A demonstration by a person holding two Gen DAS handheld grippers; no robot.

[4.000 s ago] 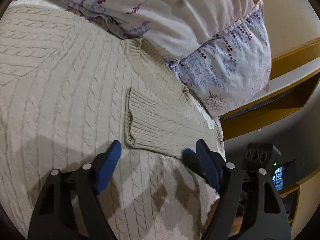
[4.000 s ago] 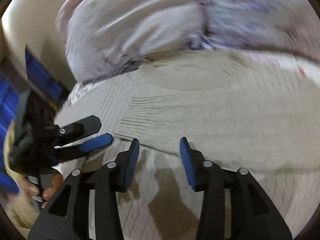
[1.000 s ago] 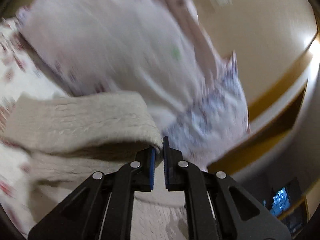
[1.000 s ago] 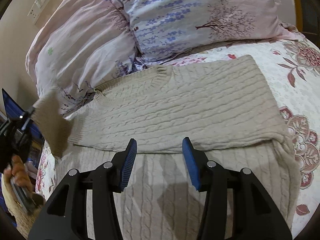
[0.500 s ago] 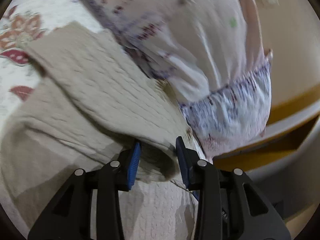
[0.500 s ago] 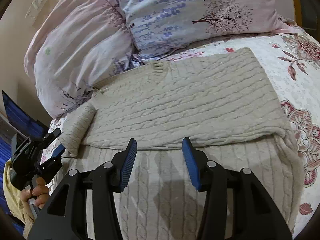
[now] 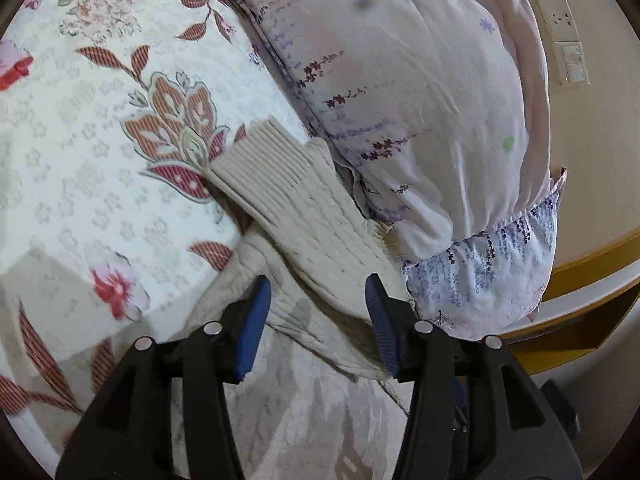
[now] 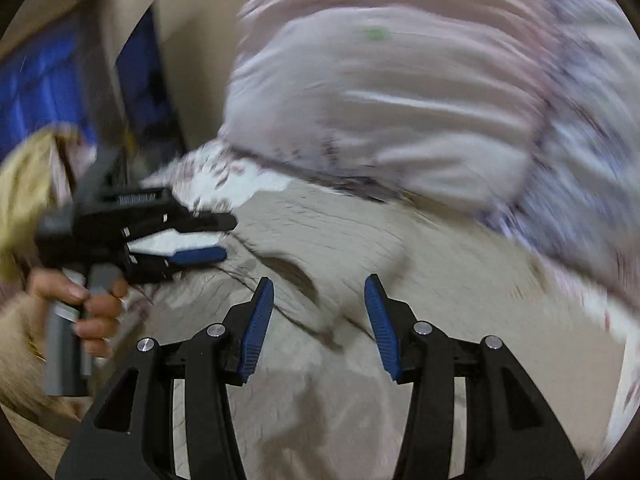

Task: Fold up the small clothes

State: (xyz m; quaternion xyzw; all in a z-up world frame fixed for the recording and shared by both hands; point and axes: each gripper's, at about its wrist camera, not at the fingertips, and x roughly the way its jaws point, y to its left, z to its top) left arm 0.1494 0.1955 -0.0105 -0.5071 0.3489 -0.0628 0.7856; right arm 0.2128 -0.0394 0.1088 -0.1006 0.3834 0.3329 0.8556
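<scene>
Lying mid-frame on the floral bed (image 7: 100, 184) against the pillow (image 7: 420, 100), the cream cable-knit sweater (image 7: 304, 216) has one sleeve folded across, further folds remaining, with both the left hand-held gripper (image 7: 316, 320) and the right hand-held gripper (image 8: 318, 322) apart, holding nothing.

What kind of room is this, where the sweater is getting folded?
Most likely a bedroom. The beige cable-knit sweater lies on a bed with a white floral-print bedspread, a big pale pink flowered pillow rests at its head, and a white wall socket is behind.
</scene>
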